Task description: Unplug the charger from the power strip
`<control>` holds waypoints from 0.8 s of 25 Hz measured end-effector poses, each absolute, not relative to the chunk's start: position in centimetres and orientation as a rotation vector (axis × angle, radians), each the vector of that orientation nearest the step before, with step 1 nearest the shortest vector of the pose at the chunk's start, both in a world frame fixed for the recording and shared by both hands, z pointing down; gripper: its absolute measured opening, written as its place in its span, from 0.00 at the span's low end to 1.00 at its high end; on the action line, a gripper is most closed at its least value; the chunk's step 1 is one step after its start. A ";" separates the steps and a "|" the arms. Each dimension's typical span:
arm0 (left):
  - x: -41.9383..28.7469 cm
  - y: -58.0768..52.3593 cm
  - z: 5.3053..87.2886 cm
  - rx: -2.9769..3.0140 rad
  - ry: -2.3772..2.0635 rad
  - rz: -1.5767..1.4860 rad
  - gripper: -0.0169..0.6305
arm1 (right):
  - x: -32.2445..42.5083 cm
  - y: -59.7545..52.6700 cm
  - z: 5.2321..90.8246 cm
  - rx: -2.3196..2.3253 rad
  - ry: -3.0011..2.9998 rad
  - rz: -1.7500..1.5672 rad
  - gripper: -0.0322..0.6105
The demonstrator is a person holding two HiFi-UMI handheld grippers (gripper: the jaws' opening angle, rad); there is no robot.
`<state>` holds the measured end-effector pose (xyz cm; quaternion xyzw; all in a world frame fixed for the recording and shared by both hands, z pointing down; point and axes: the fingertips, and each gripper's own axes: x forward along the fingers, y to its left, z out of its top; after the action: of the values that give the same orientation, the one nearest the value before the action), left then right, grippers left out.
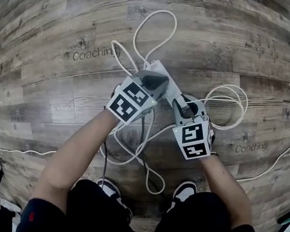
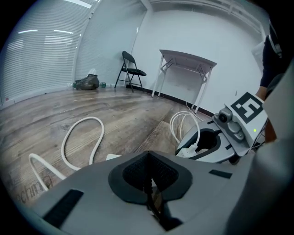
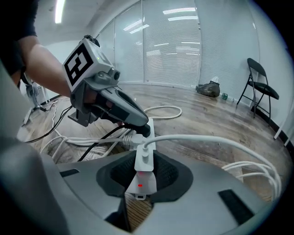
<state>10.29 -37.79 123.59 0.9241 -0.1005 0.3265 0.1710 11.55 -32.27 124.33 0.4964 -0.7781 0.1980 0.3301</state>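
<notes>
1. The right gripper point(image 1: 186, 107) is clenched on the white charger point(image 3: 143, 158). The charger sits plugged into the end of the power strip point(image 1: 155, 65) nearest the person, by the strip's red light, and the strip lies on the wooden floor point(image 1: 67, 18). If the pads also catch the strip's end just under the charger, a pull likely lifts both together.
2. The left gripper point(image 1: 153, 80) has its jaws closed together with nothing between them, and its tip rests on the strip's far half. If it bears too lightly or slides off, the strip probably rises with the charger and the two do not separate.
3. A tilted pull could bind the pins in the socket, or let the smooth charger slip out of the pads.
4. The charger's white cable point(image 3: 206, 140) leaves toward the strip's right side and coils there, while other cables point(image 3: 92, 140) lie tangled at the strip's left. A snag may tug the charger sideways.
</notes>
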 end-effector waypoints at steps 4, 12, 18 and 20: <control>10.5 -37.8 123.5 2.654 -0.282 0.940 0.06 | 12.0 -34.2 121.3 1.365 -2.071 0.403 0.21; 9.1 -37.5 114.8 2.737 -0.369 0.850 0.06 | 12.9 -33.7 111.1 1.447 -2.202 0.398 0.21; 6.3 -37.7 98.3 2.734 -0.581 0.616 0.06 | 15.1 -31.1 96.1 1.576 -2.275 0.430 0.21; 4.8 -37.6 93.0 2.707 -0.661 0.565 0.06 | 15.5 -30.0 91.2 1.605 -2.288 0.446 0.21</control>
<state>4.78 -37.57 92.96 0.9415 -0.2299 0.1964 0.1486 15.51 -29.99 91.17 0.5603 -0.7986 0.1557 0.1549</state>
